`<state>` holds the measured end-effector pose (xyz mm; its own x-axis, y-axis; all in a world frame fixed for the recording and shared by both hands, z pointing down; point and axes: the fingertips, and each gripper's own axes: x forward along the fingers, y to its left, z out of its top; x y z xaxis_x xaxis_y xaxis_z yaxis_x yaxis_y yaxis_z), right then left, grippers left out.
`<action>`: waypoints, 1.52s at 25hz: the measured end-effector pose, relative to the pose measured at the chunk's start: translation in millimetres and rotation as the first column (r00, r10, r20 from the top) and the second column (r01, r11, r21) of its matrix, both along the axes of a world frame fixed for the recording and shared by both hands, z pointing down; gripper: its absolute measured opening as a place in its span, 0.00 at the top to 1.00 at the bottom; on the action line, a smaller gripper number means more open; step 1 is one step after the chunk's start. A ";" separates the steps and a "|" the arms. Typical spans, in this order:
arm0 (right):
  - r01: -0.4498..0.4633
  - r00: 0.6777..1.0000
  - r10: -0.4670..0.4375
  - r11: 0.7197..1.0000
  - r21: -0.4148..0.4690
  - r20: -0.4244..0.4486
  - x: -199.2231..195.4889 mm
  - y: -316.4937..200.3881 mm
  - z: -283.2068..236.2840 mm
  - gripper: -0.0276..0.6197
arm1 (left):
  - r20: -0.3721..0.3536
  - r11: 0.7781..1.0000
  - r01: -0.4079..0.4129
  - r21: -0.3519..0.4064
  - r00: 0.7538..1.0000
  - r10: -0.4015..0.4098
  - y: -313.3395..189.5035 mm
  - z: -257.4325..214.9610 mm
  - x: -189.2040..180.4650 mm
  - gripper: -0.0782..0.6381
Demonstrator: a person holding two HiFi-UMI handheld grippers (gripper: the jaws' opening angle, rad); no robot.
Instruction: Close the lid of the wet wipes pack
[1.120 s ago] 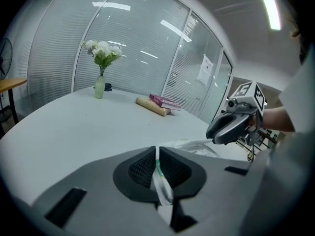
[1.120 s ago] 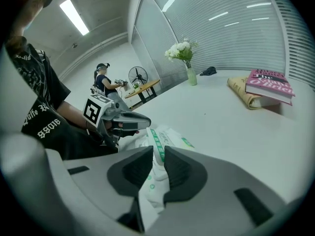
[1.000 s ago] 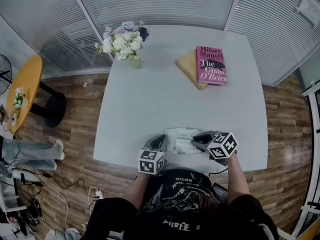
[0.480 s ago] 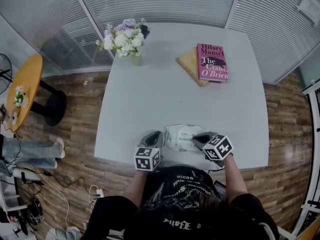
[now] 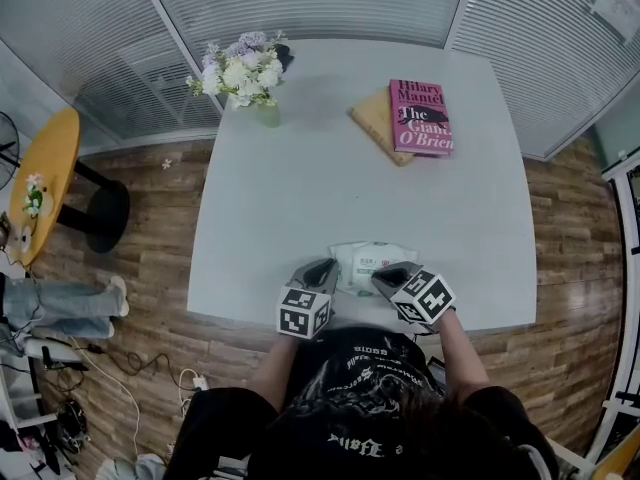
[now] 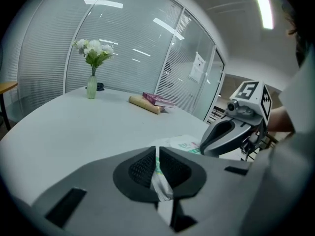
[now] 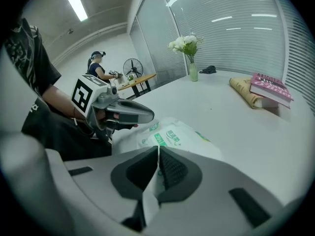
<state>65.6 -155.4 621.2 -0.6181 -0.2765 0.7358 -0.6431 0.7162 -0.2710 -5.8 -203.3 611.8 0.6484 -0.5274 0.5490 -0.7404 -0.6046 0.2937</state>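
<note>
I see the wet wipes pack (image 5: 368, 261) spanning between my tools, the left gripper (image 5: 322, 272) pinching its left edge and the right gripper (image 5: 382, 274), jaws just closed, nipping its right edge.

The wipes pack (image 5: 367, 260) is small in the head view, and you cannot tell if its lid is open or shut; its print is too small to read; in the left gripper view the left gripper (image 6: 156, 154) hides most of it; the dark thing (image 5: 286, 60) behind the vase (image 5: 268, 118) is too small to tell; the fan (image 5: 8, 133) is cut off at the left edge.
</note>
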 end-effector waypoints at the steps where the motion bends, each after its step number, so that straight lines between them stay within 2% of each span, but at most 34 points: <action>1: -0.001 1.000 0.001 1.000 0.004 -0.009 -2.2 -0.2 1.2 0.95 | 0.000 1.000 -0.011 -0.004 1.000 0.011 1.1 1.1 2.0 0.86; 5: -0.013 0.998 0.013 1.000 0.001 -0.059 -4.3 -0.4 10.6 0.96 | 0.004 0.999 -0.038 -0.010 0.999 0.038 4.2 3.5 6.4 0.86; 13: -0.064 0.995 0.062 0.998 -0.024 -0.075 -5.6 -3.5 17.8 0.96 | 0.008 0.997 -0.075 -0.025 0.997 0.075 7.9 5.9 11.2 0.86; 18: -0.063 0.987 0.052 0.996 -0.069 -0.150 -6.4 -2.6 20.8 0.96 | 0.012 0.994 -0.107 -0.023 0.994 0.108 14.6 5.5 16.5 0.86; 20: -0.088 0.989 0.078 0.993 -0.080 -0.129 -5.6 -2.8 21.0 0.96 | 0.008 0.994 -0.104 -0.019 0.995 0.104 14.4 5.6 15.8 0.86; 22: -0.132 0.990 0.128 0.988 -0.075 -0.060 -4.2 -3.1 18.6 0.96 | -0.004 0.996 -0.092 -0.011 0.996 0.092 13.0 3.3 14.1 0.86; 24: -0.176 0.984 0.177 0.983 -0.057 0.010 -2.3 -2.1 14.4 0.96 | -0.019 0.997 -0.081 0.000 0.997 0.081 12.2 -2.0 11.0 0.86; 27: -0.245 0.967 0.244 0.970 -0.006 0.068 2.8 -5.8 0.3 0.96 | -0.038 0.997 -0.074 0.030 0.996 0.075 9.3 -14.5 4.6 0.86; 29: -0.322 0.943 0.314 0.945 0.058 0.113 11.0 -15.2 -17.8 0.96 | -0.053 0.996 -0.071 0.054 0.996 0.074 7.2 -25.4 -0.2 0.86; 32: -0.455 0.887 0.425 0.873 0.178 0.180 31.9 -28.3 -51.4 0.96 | -0.086 0.993 -0.063 0.098 0.994 0.071 4.2 -46.7 -4.4 0.86; 35: -0.547 0.837 0.498 0.772 0.324 0.226 53.0 -33.6 -87.5 0.96 | -0.132 0.983 -0.013 0.184 0.991 0.037 -5.2 -79.9 -10.7 0.86; 38: -0.622 0.781 0.557 0.647 0.442 0.283 70.5 -29.5 -120.3 0.96 | -0.185 0.956 0.051 0.290 0.983 0.004 -11.5 -120.2 -21.1 0.86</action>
